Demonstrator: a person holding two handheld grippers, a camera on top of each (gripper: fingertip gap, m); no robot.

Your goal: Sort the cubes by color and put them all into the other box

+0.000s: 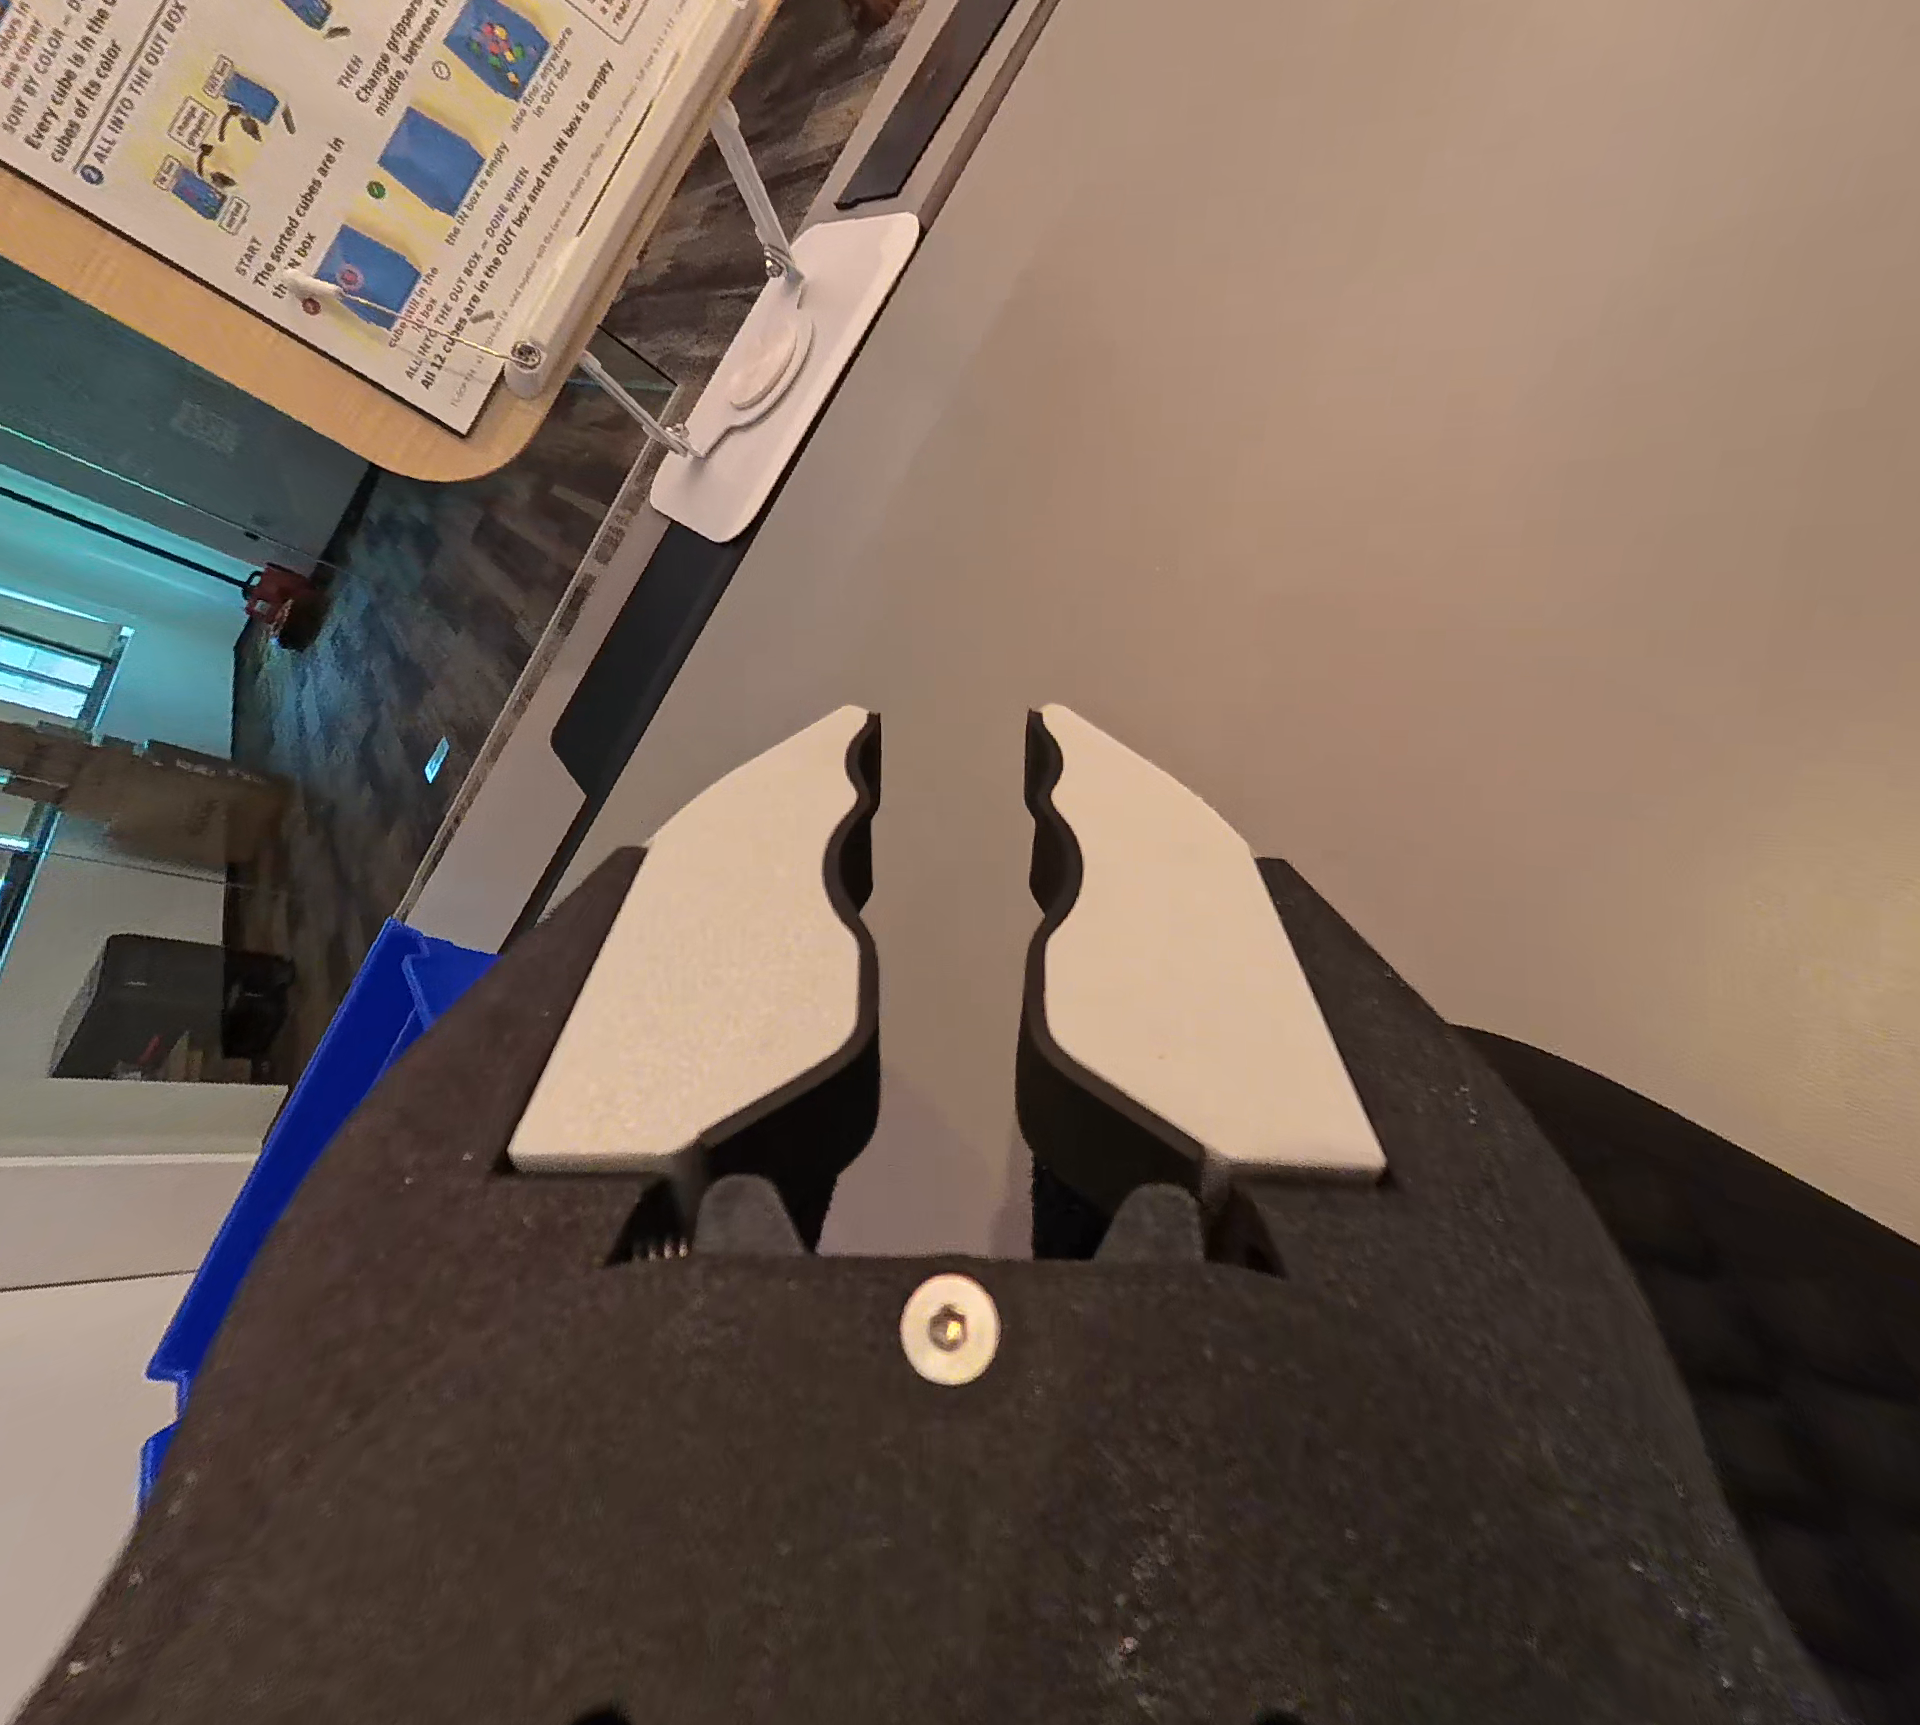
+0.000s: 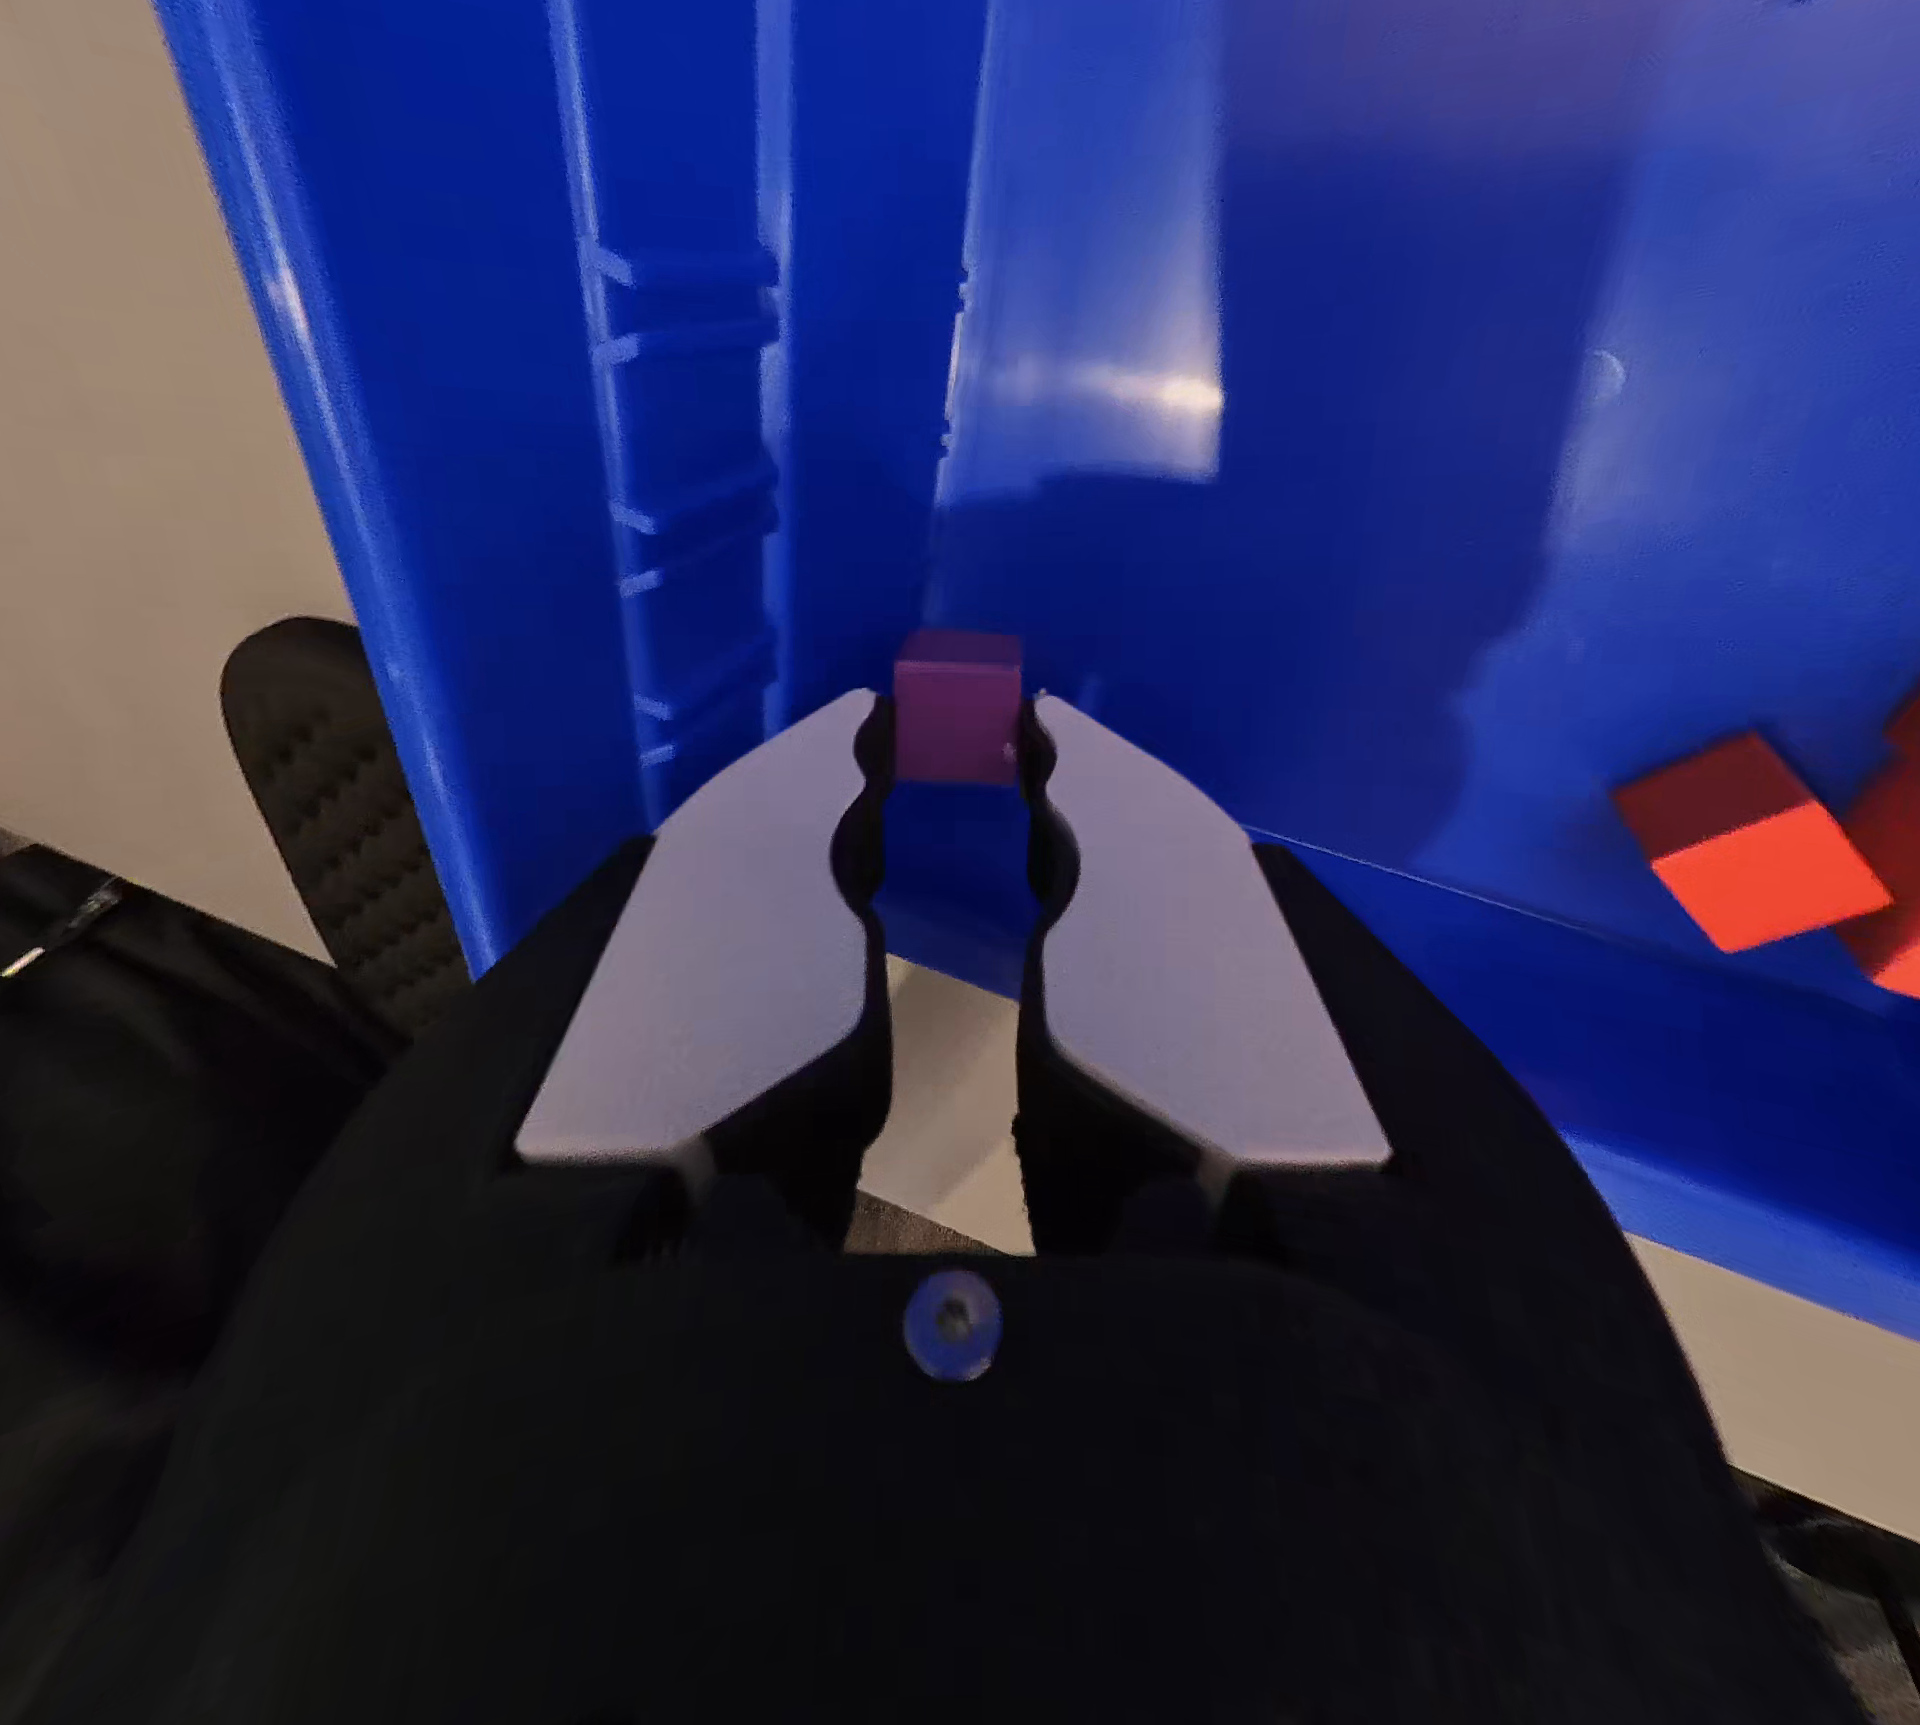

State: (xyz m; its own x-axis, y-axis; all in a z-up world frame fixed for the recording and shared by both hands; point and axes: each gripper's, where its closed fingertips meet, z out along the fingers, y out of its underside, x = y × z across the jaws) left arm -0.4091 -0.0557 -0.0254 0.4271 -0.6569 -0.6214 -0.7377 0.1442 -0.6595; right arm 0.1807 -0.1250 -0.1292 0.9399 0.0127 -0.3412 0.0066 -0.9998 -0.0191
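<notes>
In the right wrist view my right gripper (image 2: 954, 719) is shut on a small purple cube (image 2: 956, 707), held at the fingertips above the rim of a blue box (image 2: 1351, 221). Red cubes (image 2: 1756, 844) lie on that box's floor at the right edge. A second blue box wall (image 2: 499, 325) stands to the left, close against the first. In the left wrist view my left gripper (image 1: 952, 725) is open and empty over the bare grey table (image 1: 1403, 428). A corner of a blue box (image 1: 343, 1093) shows at the lower left, beside the gripper body.
An instruction sheet on a white stand (image 1: 343, 65) is at the table's far edge, with its base plate (image 1: 790, 366) on the table. A black carbon-patterned object (image 2: 322, 792) lies left of the boxes. Dark fabric (image 1: 1714, 1312) is at the lower right.
</notes>
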